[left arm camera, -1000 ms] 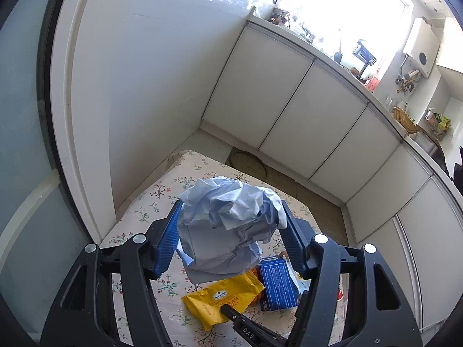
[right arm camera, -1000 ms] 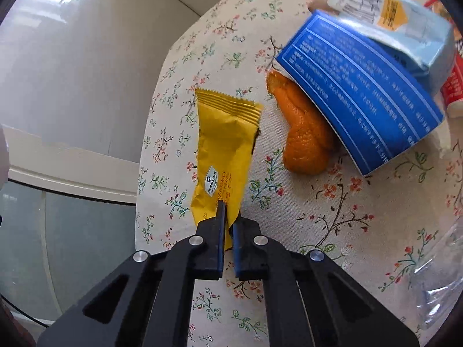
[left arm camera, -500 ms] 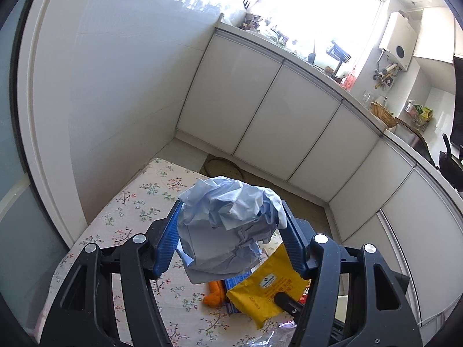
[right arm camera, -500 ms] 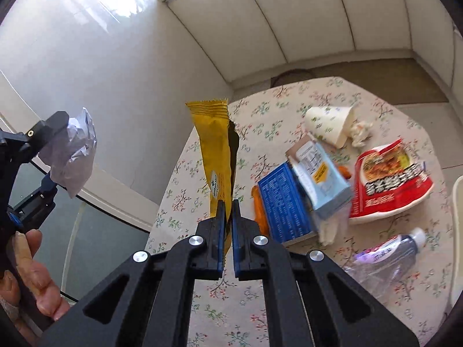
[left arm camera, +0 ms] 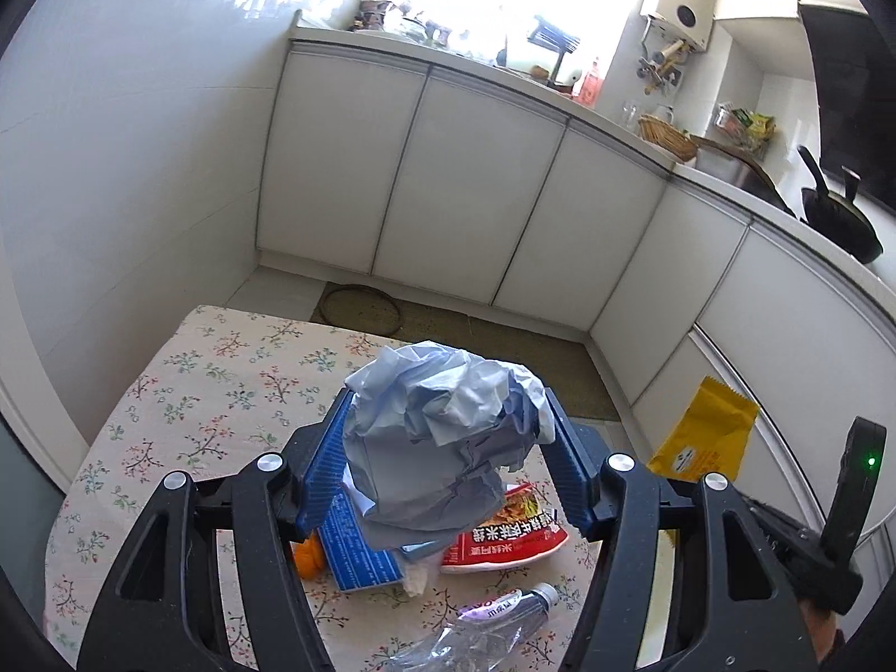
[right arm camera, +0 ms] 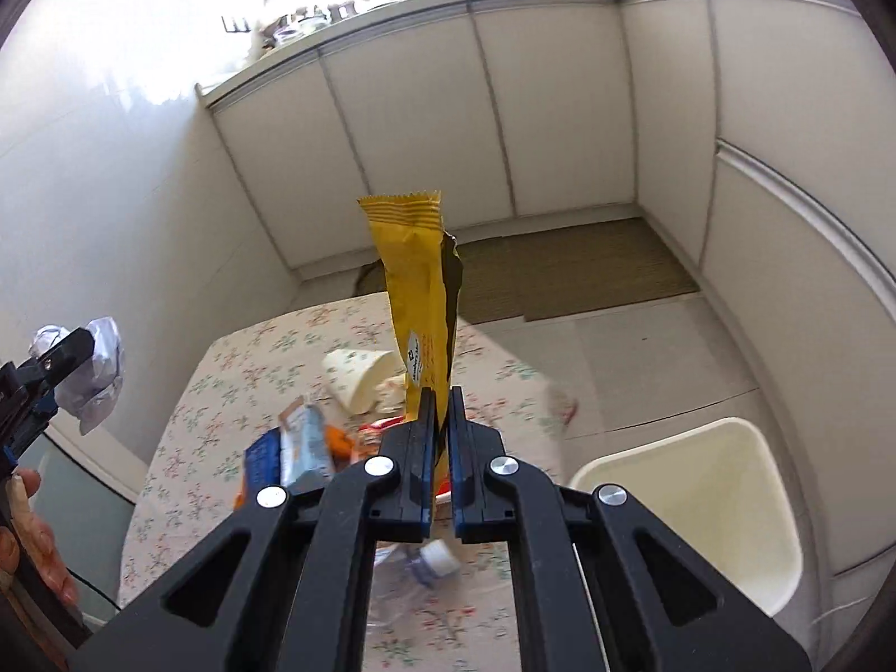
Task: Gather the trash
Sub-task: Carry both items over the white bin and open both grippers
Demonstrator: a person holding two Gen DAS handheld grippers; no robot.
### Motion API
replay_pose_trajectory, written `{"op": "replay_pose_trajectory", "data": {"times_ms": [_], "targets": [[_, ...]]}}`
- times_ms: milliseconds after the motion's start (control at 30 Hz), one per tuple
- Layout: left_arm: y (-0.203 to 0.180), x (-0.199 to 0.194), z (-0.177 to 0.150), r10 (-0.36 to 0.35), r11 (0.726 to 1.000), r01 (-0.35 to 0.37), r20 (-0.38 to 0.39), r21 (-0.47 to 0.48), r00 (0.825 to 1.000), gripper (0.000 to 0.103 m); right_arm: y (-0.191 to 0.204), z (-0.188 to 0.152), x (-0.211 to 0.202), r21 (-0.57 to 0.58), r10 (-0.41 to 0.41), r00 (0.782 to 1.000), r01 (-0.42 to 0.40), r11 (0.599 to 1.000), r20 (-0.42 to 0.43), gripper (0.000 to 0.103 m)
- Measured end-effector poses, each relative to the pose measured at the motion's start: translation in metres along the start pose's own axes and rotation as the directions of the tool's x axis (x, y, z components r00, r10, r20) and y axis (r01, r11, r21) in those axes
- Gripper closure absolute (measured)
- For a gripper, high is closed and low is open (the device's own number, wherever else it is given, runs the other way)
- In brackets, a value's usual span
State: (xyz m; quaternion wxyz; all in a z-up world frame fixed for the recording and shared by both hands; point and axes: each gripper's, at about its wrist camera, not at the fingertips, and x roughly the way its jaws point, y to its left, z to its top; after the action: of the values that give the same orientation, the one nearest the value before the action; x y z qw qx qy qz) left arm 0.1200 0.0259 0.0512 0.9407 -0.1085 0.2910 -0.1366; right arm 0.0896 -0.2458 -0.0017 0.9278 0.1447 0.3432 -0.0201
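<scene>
My left gripper (left arm camera: 448, 448) is shut on a crumpled pale blue paper ball (left arm camera: 437, 448), held above the floral table (left arm camera: 224, 392). In the right wrist view that same gripper (right arm camera: 61, 369) and its paper ball (right arm camera: 98, 375) show at the far left. My right gripper (right arm camera: 442, 409) is shut on the lower end of a yellow snack wrapper (right arm camera: 417, 291), which stands upright above the table. The yellow wrapper (left arm camera: 705, 437) also hangs at the right in the left wrist view. A cream bin (right arm camera: 689, 504) stands on the floor right of the table.
On the table lie a blue box (left arm camera: 358, 549), an orange peel (left arm camera: 309, 557), a red food packet (left arm camera: 515, 532), a crushed clear bottle (left arm camera: 481, 627) and a white paper cup (right arm camera: 358, 378). White cabinets (left arm camera: 448, 179) ring the room; a mat (right arm camera: 560, 274) covers the floor.
The right gripper has lifted the yellow wrapper off the table and swung it up and right toward the bin. The left gripper has moved across the table, the paper ball still in it.
</scene>
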Motion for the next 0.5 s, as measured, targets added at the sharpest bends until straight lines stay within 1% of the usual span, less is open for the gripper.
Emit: {"op": "replay_pose_trajectory", "data": {"times_ms": [100, 133, 167, 233, 300, 333, 367, 400, 433, 500], "targets": [[-0.023, 0.013, -0.010, -0.017, 0.999, 0.018, -0.024, 0.045, 1.000, 0.042, -0.040, 0.003, -0.003, 0.047, -0.057, 0.998, 0.057, 0.997, -0.001, 0.099], [-0.033, 0.018, -0.014, -0.025, 0.998, 0.027, -0.034, 0.061, 0.999, 0.042, -0.054, 0.003, -0.003, 0.061, -0.088, 0.996, 0.088, 0.994, -0.005, 0.099], [-0.042, 0.022, -0.018, -0.031, 0.997, 0.034, -0.042, 0.075, 0.999, 0.042, -0.063, 0.003, -0.004, 0.069, -0.114, 0.993, 0.114, 0.991, -0.006, 0.096], [-0.062, 0.031, -0.027, -0.048, 0.992, 0.054, -0.058, 0.110, 0.997, 0.042, -0.082, 0.002, -0.004, 0.079, -0.157, 0.988, 0.157, 0.984, -0.012, 0.094], [-0.080, 0.038, -0.034, -0.073, 0.987, 0.083, -0.073, 0.135, 0.995, 0.042, -0.102, -0.001, -0.007, 0.106, -0.195, 0.981, 0.195, 0.975, -0.013, 0.090], [-0.089, 0.042, -0.037, -0.092, 0.985, 0.103, -0.082, 0.142, 0.992, 0.042, -0.111, 0.000, -0.010, 0.121, -0.204, 0.979, 0.204, 0.971, -0.015, 0.084], [-0.100, 0.046, -0.041, -0.114, 0.981, 0.127, -0.093, 0.145, 0.989, 0.042, -0.121, 0.000, -0.015, 0.141, -0.210, 0.978, 0.209, 0.968, -0.011, 0.067], [-0.108, 0.050, -0.044, -0.133, 0.978, 0.147, -0.104, 0.147, 0.986, 0.042, -0.127, 0.000, -0.019, 0.154, -0.213, 0.977, 0.211, 0.965, -0.006, 0.056], [-0.118, 0.055, -0.048, -0.151, 0.975, 0.167, -0.115, 0.149, 0.982, 0.042, -0.135, 0.000, -0.025, 0.177, -0.217, 0.976, 0.212, 0.961, 0.007, 0.042], [-0.135, 0.061, -0.053, -0.187, 0.968, 0.205, -0.130, 0.146, 0.974, 0.042, -0.144, 0.001, -0.038, 0.204, -0.233, 0.972, 0.222, 0.953, 0.033, 0.041]]}}
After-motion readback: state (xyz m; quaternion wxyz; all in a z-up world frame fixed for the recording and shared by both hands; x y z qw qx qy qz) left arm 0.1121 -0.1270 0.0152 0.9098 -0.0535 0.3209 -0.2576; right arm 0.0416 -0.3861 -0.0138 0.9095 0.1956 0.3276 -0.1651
